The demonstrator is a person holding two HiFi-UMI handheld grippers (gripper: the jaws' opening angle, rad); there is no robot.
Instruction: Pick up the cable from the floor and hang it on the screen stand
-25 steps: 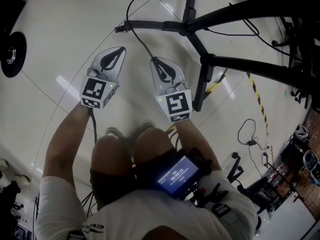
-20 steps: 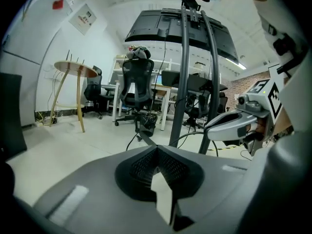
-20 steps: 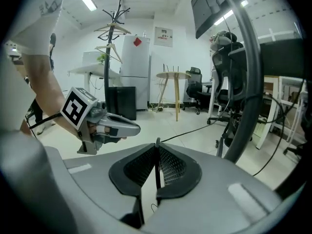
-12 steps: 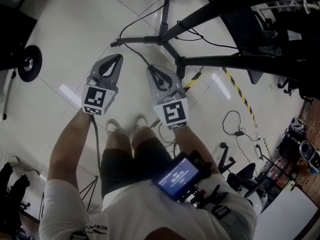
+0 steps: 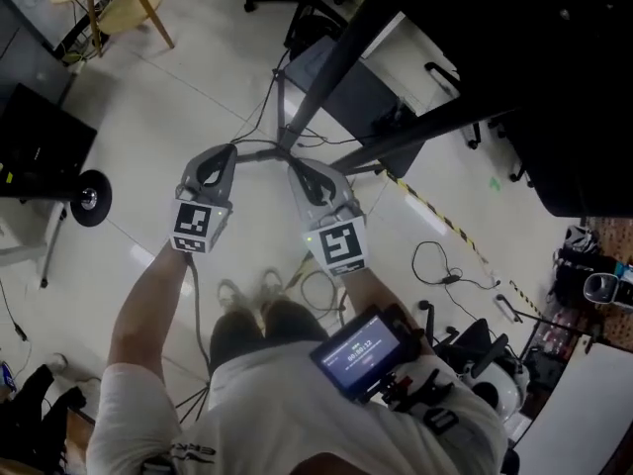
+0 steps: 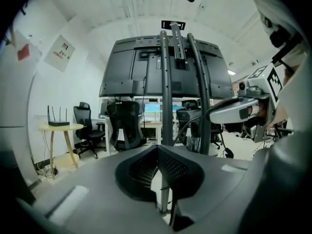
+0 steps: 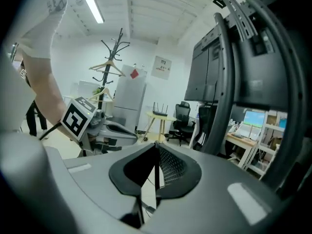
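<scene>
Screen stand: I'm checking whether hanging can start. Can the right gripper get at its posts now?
Probably yes. The right gripper, shut on the cable, faces the screen stand, whose posts look close ahead. Nothing stands between them in the right gripper view.

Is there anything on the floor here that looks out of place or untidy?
Yes. A loose black cable loop lies on the open floor, beside the yellow-black striped tape, at the right of the head view. It looks like a possible trip hazard.
</scene>
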